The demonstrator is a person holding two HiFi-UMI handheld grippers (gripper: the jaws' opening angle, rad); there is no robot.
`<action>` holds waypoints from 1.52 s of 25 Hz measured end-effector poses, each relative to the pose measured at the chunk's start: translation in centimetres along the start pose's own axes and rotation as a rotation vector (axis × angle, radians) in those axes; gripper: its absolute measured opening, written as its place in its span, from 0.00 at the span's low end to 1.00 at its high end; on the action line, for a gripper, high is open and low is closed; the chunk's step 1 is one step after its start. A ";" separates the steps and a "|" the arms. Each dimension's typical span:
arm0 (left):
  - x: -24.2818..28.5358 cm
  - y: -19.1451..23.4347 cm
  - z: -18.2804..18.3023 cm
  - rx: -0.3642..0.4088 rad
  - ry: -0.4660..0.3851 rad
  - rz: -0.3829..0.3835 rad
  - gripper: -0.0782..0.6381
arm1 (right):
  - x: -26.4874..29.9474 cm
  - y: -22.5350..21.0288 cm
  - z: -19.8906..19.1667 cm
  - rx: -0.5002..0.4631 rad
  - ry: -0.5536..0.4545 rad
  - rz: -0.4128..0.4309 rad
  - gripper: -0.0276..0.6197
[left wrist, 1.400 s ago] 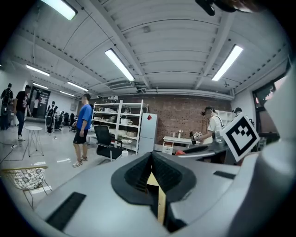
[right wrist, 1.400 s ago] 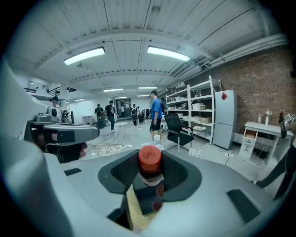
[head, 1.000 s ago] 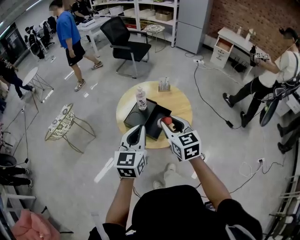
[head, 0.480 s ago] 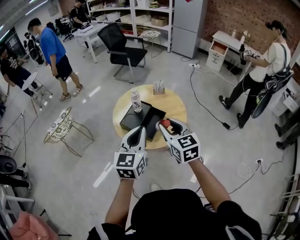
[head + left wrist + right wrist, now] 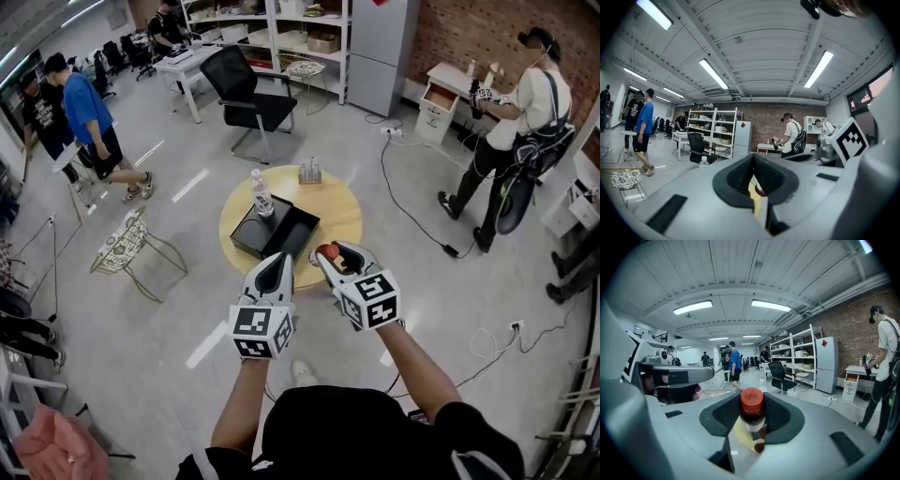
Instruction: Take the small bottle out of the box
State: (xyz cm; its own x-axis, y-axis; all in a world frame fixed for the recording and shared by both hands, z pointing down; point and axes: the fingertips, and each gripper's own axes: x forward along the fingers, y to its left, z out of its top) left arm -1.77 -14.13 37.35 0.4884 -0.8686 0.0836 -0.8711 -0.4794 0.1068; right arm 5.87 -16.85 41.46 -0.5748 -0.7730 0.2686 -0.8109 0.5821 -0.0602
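A: What moved?

B: Both grippers drew back from the box [image 5: 272, 232]. The right gripper [image 5: 330, 255], carrying the small bottle [image 5: 325, 251], had sat over the box's open lid. It ended clear of the box, at the round table's [image 5: 342, 211] near edge.

A: And the left gripper [image 5: 278, 262]?

B: It pulled back alongside, to that same near edge.

A: Anyone else?

B: The person in blue [image 5: 86, 117] walked off to the left. The person in white [image 5: 534, 103], who had been leaning in a wide stance, stood more upright.

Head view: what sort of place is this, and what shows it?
Probably an open office or lab workspace: white shelving, a black office chair, and a round wooden table on bare grey floor.
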 end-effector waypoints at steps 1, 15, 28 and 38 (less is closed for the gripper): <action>-0.2 -0.6 0.0 0.000 0.000 0.004 0.12 | -0.7 0.0 0.0 0.002 -0.003 0.005 0.26; -5.2 -7.8 -1.0 0.014 -0.011 0.048 0.12 | -8.9 1.1 -1.7 -0.019 -0.033 0.041 0.26; -9.5 -11.6 -1.2 0.029 -0.033 0.068 0.12 | -13.8 3.5 -2.1 -0.035 -0.066 0.067 0.26; -11.5 -12.8 -2.8 0.011 -0.025 0.070 0.12 | -16.1 5.0 -2.5 -0.028 -0.083 0.068 0.26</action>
